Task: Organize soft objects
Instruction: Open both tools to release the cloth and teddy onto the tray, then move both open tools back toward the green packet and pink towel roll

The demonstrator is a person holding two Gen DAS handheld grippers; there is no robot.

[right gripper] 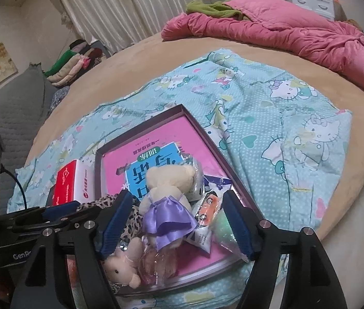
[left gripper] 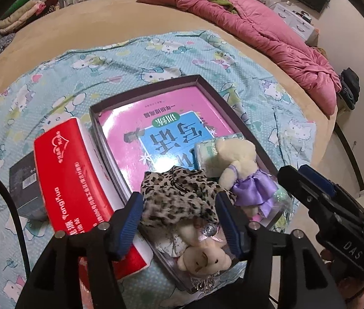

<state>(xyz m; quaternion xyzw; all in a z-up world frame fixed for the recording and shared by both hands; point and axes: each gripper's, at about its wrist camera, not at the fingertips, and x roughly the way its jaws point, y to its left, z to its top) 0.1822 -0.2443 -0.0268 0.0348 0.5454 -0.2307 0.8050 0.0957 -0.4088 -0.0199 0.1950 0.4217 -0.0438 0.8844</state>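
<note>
Left wrist view: my left gripper [left gripper: 179,216] stands wide open, holding nothing, its jaws straddling the leopard-print cloth [left gripper: 182,193] heaped at the near end of the shallow box [left gripper: 197,78]. Below the cloth a cream plush toy [left gripper: 202,258] lies against the box's near wall. A second plush in a purple dress [left gripper: 243,172] rests further right on the pink book [left gripper: 161,118] that lines the box. A red tissue pack [left gripper: 71,180] sits just outside the left wall. My right gripper [left gripper: 310,182] shows at the right edge.

Right wrist view: my right gripper [right gripper: 176,221] is likewise wide open and empty, framing the purple-dress plush [right gripper: 166,206]. Small plastic-wrapped packets [right gripper: 207,213] lie touching the plush beside the right finger.

Risks, in my judgement: closing here could catch a packet along with the plush, or pinch only the slippery satin skirt, letting the toy slide free. On the left, the cloth overlaps the lower plush; a grasp may drag both. The two grippers are near enough to collide.
</note>
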